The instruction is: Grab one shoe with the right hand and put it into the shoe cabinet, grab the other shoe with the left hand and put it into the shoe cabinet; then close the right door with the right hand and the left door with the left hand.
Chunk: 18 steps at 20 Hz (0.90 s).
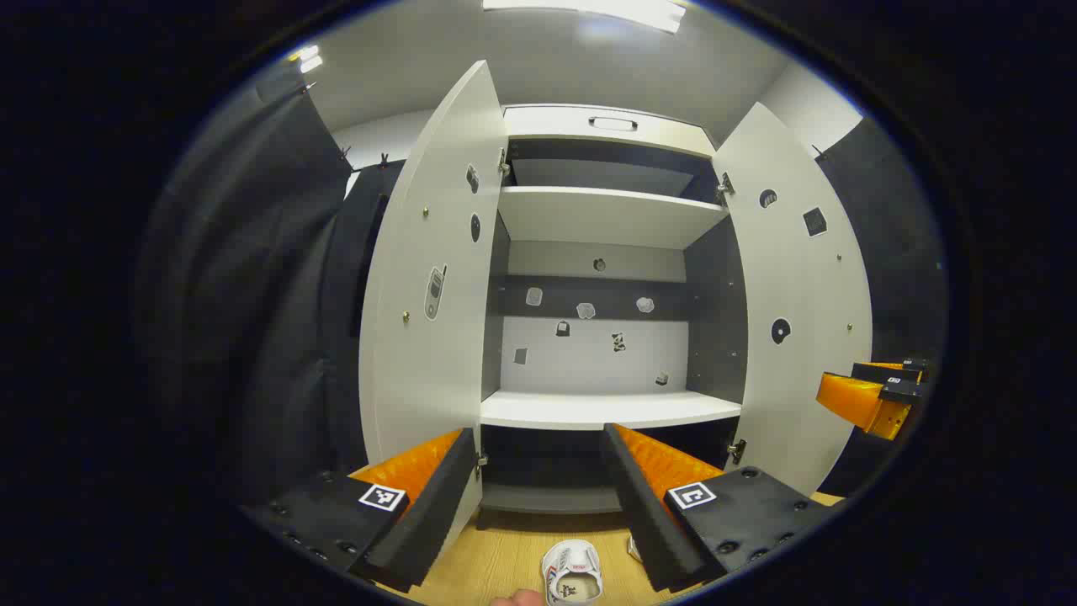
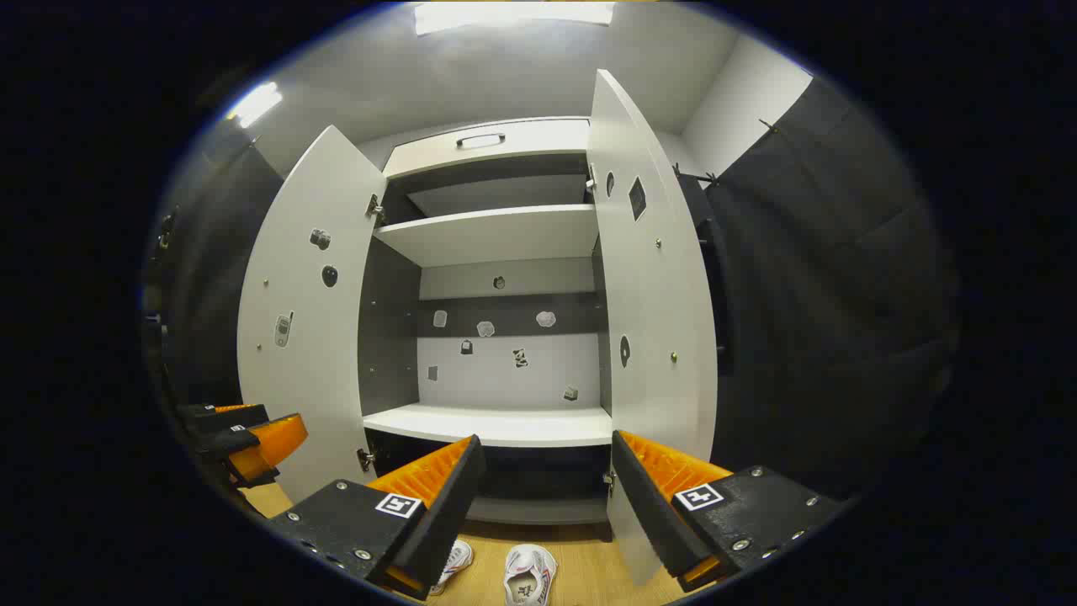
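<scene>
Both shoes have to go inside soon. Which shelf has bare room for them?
The lower white shelf is bare between the open left door and right door; the upper shelf too. Both shoes crowd the floor.

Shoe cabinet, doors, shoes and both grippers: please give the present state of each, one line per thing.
Shoe cabinet: open, shelves bare.
Left door: swung open.
Right door: swung open.
Shoes: both on the floor in front of the cabinet, not yet picked up.
Left gripper: open, holding nothing.
Right gripper: open, holding nothing.
</scene>
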Available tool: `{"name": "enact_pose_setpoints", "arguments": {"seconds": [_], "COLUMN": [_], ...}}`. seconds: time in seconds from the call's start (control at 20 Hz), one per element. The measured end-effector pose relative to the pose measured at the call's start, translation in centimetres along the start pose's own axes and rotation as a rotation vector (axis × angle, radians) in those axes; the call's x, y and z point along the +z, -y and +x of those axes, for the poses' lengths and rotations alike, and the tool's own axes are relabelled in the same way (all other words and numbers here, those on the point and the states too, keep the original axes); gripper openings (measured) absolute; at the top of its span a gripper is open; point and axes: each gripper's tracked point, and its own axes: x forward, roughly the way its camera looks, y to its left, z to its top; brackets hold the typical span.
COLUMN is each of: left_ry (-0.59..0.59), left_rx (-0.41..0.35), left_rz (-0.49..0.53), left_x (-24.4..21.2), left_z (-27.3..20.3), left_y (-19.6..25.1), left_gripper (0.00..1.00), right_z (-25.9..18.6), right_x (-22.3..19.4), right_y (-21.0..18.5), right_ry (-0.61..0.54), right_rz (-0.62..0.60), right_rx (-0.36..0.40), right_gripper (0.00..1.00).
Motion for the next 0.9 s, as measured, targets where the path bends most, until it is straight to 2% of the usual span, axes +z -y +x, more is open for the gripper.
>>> {"name": "enact_pose_setpoints", "arguments": {"seconds": [0.5, 0.9], "left_ry": [0.015, 0.017], "left_rx": [0.006, 0.011], "left_rz": [-0.005, 0.001], "left_x": [0.5, 0.6], "left_z": [-0.7, -0.9], "left_y": [-0.3, -0.5], "left_gripper": [0.98, 0.98], "right_z": [-0.6, -0.2], "right_x": [0.4, -0.1], "right_y": [0.1, -0.8], "right_ry": [0.011, 0.002], "right_rz": [0.006, -0.005], "right_rx": [-0.021, 0.005], "right_gripper": [0.94, 0.93]}}
